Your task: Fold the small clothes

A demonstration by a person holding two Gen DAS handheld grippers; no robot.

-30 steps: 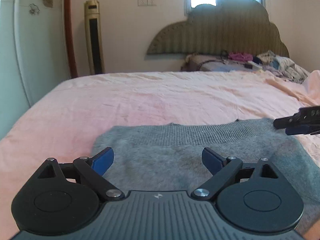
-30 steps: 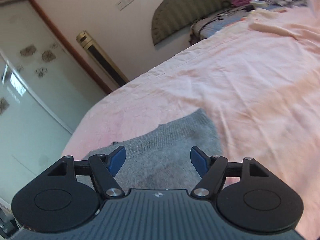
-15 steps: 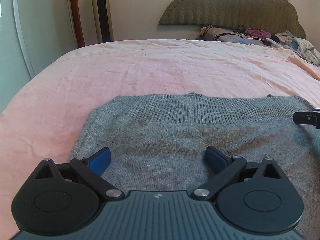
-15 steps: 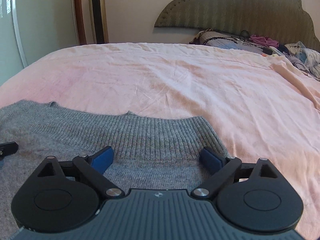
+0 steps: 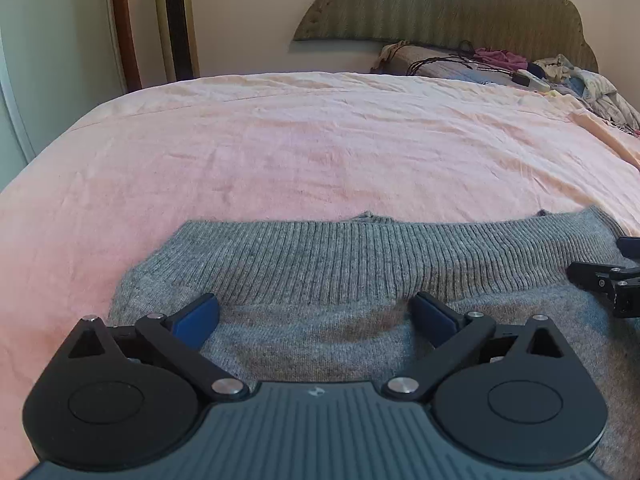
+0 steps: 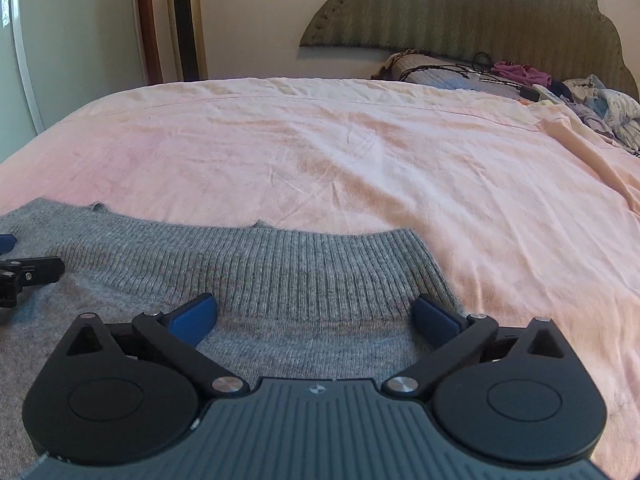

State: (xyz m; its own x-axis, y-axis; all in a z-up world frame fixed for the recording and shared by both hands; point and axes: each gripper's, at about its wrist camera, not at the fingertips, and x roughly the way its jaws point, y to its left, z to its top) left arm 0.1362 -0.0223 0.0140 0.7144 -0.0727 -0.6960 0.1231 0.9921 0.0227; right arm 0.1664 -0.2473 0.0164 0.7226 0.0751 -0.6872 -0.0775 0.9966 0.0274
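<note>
Grey knit fills the lower half of both wrist views: a small sweater (image 5: 360, 280) lies flat on the pink bed sheet (image 5: 280, 152), its ribbed band (image 5: 360, 252) running left to right across the frame as the far edge of the garment. That band is the relation our next move turns on, we judge: its long axis lies crosswise to both tools, just ahead of the blue fingertips.

Our left gripper (image 5: 316, 312) sits over the left part of the sweater, jaws spread wide and having just opened a little further, with nothing clamped; the knit lies under the gap and the pads do not press on it. Our right gripper (image 6: 314, 314) sits over the right part, near the band's right corner (image 6: 420, 248). Its jaws have just been opening and now stand wide too, holding nothing.

The two tools are side by side; each shows at the edge of the other's view. Neither is clearly nearer to the band, so each hand looks set to take its own end. Whether the fingertips touch the cloth we cannot tell.
</note>
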